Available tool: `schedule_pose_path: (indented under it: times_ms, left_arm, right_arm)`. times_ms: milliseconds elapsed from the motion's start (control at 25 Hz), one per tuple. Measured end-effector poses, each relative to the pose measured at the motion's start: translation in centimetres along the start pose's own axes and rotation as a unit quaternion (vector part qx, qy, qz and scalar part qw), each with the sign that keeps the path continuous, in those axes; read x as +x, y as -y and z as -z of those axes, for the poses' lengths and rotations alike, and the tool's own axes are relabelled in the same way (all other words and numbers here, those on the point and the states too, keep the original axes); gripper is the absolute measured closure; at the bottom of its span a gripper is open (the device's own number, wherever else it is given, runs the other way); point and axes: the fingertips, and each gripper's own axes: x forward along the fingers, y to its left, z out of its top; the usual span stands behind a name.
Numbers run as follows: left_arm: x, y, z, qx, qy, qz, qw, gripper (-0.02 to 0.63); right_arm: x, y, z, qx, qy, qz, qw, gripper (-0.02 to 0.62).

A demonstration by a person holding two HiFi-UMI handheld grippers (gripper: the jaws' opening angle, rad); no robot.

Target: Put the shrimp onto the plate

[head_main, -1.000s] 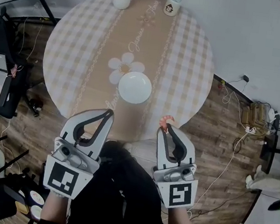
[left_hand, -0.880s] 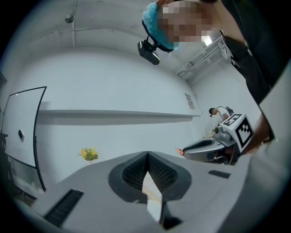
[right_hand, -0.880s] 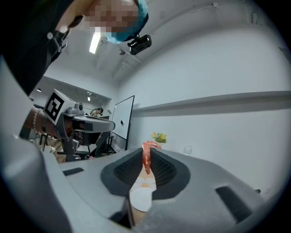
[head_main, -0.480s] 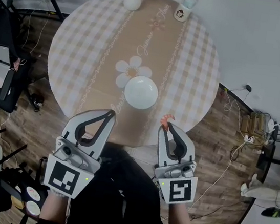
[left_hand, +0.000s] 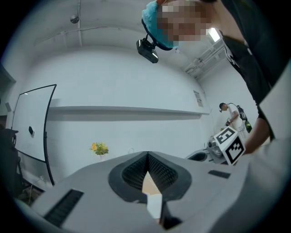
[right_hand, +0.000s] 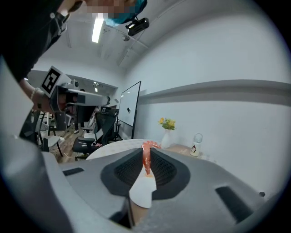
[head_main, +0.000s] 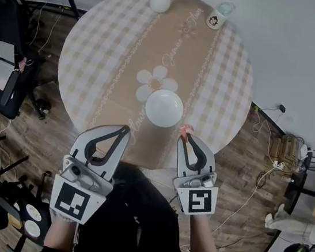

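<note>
Pinching shrimp (head_main: pixel 186 131), right gripper (head_main: pixel 189 139) near plate (head_main: pixel 164 108)

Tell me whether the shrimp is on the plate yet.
No, the shrimp is clamped in the right claw, and the white plate is bare.

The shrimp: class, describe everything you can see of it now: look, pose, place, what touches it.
The shrimp is small, orange-pink and curved. What it is made of cannot be told. It is pinched between the jaws of the right gripper, with its curled end sticking out past the tips. Nothing else touches it. In the head view it shows at the near edge of the table, just beside the white plate and not on it.
</note>
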Motion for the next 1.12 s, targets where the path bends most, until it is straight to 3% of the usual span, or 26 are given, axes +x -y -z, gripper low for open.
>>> schedule_pose_path:
  times_ms: [640, 920, 1120]
  left_arm:
    - [-0.9, -1.7, 1.4, -0.015, -0.016, -0.031, 0.9993, 0.606]
    - [-1.4, -2.6, 2.0, -0.018, -0.026, -0.045, 0.9985, 0.606]
    - [-2.0, -3.3, 2.3, -0.018, -0.03, -0.056, 0.9978, 0.606]
  right_arm:
    - [7.9, -1.2, 8.1, -0.011, -0.077, -0.069, 0.995, 0.557]
    - [10.8, -2.5, 11.5, -0.041, -0.12, -0.103, 0.987, 0.557]
    - [12.3, -3.4, 14.2, -0.078, -0.159, -0.138, 0.974, 0.557]
